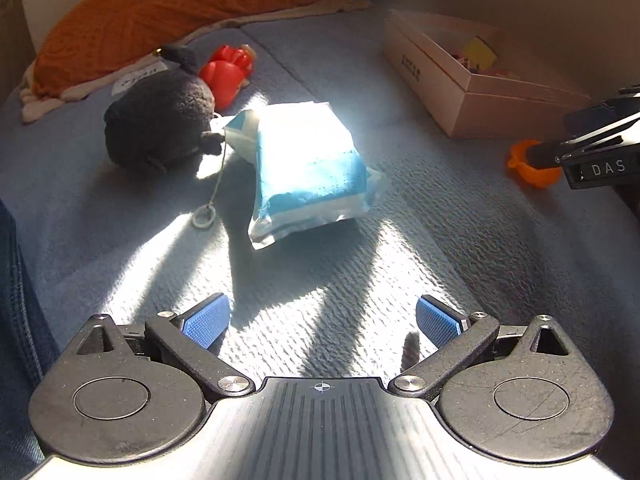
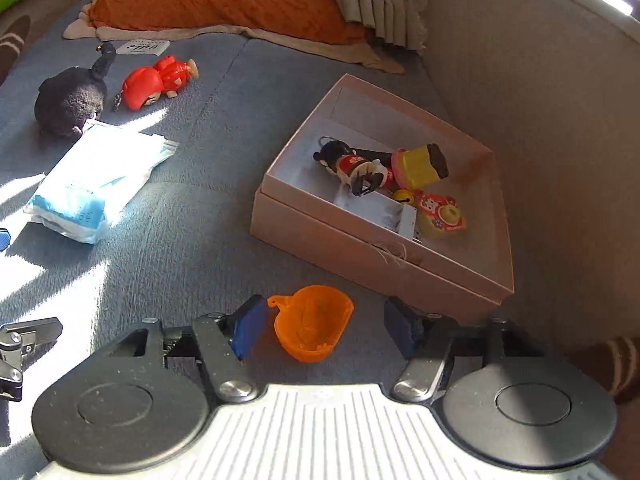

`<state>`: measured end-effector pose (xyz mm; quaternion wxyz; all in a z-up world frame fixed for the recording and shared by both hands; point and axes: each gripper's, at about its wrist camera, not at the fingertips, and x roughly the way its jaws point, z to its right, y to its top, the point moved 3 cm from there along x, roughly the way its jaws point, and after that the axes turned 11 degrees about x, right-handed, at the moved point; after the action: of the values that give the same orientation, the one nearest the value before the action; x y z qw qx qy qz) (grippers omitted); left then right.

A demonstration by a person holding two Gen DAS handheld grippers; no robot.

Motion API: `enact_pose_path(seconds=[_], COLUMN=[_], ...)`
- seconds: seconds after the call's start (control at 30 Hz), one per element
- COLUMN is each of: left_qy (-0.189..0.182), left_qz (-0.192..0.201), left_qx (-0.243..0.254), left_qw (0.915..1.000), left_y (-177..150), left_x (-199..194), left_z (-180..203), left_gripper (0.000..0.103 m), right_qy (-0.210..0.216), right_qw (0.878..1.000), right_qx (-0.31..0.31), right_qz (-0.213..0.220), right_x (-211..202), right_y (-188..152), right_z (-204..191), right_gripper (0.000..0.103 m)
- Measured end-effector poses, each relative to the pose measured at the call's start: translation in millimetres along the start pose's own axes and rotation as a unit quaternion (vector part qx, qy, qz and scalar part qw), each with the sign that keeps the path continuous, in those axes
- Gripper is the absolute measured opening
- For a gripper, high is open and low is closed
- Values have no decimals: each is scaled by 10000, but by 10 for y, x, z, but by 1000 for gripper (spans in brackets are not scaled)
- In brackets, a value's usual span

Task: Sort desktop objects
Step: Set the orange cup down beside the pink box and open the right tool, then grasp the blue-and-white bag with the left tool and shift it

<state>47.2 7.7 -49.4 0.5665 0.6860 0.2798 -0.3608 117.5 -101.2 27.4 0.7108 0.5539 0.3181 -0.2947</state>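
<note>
My right gripper (image 2: 324,330) hangs low over the blue-grey blanket (image 2: 192,216), its jaws apart. Between the two blue pads lies a small orange cup (image 2: 314,328), open side up, with a little loop on its rim. The left pad sits just beside that loop and I cannot tell whether it touches; the right pad stands clear of the cup, so nothing is clamped.

Just beyond the cup stands the pink box (image 2: 360,256), open, its near wall facing me. Inside it lie a black-and-red mouse figure (image 2: 348,164), a yellow and pink toy (image 2: 420,166), a small yellow bell (image 2: 404,197), a red and yellow flat toy (image 2: 442,214) and a white card (image 2: 394,216).

My left gripper (image 1: 322,322) points down at the same blanket (image 1: 440,216), jaws wide apart with only sunlit cloth between them. Ahead of it lies a blue and white tissue pack (image 1: 308,172), bright in the sun. To the left of the pack, touching its far corner, sits a black plush toy (image 1: 160,124), with a thin cord and ring (image 1: 204,216) trailing toward me. Behind the plush lies a red figure (image 1: 226,74) on its side. A white label card (image 1: 138,78) lies near the plush's far side. An orange quilt (image 1: 160,12) is bunched along the far edge.

From the left camera the pink box (image 1: 480,116) stands at the right, and the orange cup (image 1: 528,168) shows at the tip of my right gripper (image 1: 560,156).
</note>
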Motion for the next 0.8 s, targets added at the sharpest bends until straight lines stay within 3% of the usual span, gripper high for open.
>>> enact_pose_path(seconds=[0.2,0.37,0.47,0.57,0.63,0.7,0.8], left_qy=[48,279,727,935,1083,1086,1075], left_qz=[298,802,685,314,146,43,68], left_qx=[40,-148,63,87,37,72,282], left_qw=[9995,9963,9950,9951,9940,9941,9938], left_y=[29,296,560,775,830,853,819], left_x=[-58,-166,-7,279,380,411,329], left_z=[5,-51,0,18,16,33,132], left_gripper=[102,102,102,101,94,74,66], right_qy=[92,-27,11,202,198,222,151], right_qw=[9989,9970,9932,9878,9869,9858,9841], right_qx=[434,691,933,1174,1206,1335,1572], right_qz=[-127,336,691,1007,1051,990,817], right_x=[-307,-867,-1079,-1186,-1193,-1177,-1122], right_y=[-144,-301,-365,-380,-378,-391,-403], right_z=[349,546,564,576,591,634,693], right_gripper=[75,94,97,99,99,100,101])
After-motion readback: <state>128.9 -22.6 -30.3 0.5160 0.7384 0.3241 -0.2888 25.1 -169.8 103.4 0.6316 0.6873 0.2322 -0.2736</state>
